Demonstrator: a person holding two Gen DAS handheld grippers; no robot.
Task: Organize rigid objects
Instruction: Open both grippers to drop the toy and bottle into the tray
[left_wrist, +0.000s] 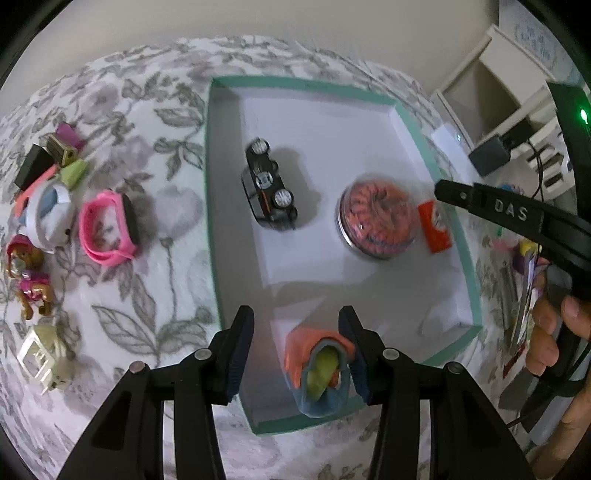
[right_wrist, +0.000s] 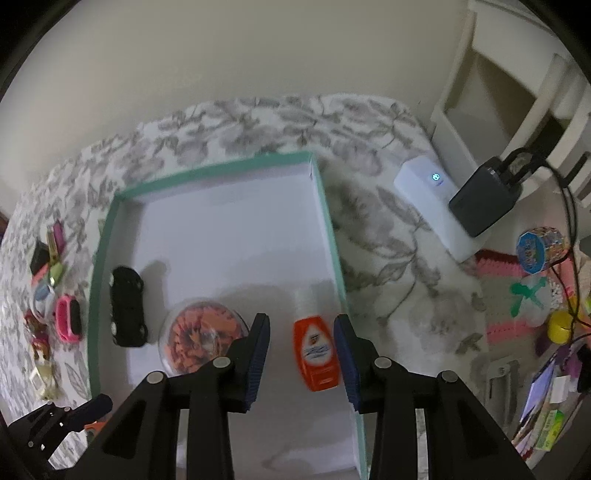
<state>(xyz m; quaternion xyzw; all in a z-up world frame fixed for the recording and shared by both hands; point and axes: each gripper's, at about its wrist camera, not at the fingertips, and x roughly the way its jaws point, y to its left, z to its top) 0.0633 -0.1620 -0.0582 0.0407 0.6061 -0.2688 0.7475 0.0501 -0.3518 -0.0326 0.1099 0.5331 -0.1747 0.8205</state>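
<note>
Toys and small rigid things are going into the teal-rimmed white cardboard box (left_wrist: 424, 147). Our left gripper (left_wrist: 297, 350), jaws part-open, straddles an orange-and-blue toy (left_wrist: 317, 369) at the near corner; our right gripper (right_wrist: 301, 354), jaws loose, straddles an orange bottle (right_wrist: 316, 350) by the right wall. Next we lift clear of the rims; the far floor is free.

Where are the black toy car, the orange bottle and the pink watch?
black toy car (left_wrist: 269, 188), left wrist view, on its underside between the wheels.
orange bottle (right_wrist: 316, 350), right wrist view, on its front label.
pink watch (left_wrist: 107, 228), left wrist view, on its strap loop.
</note>
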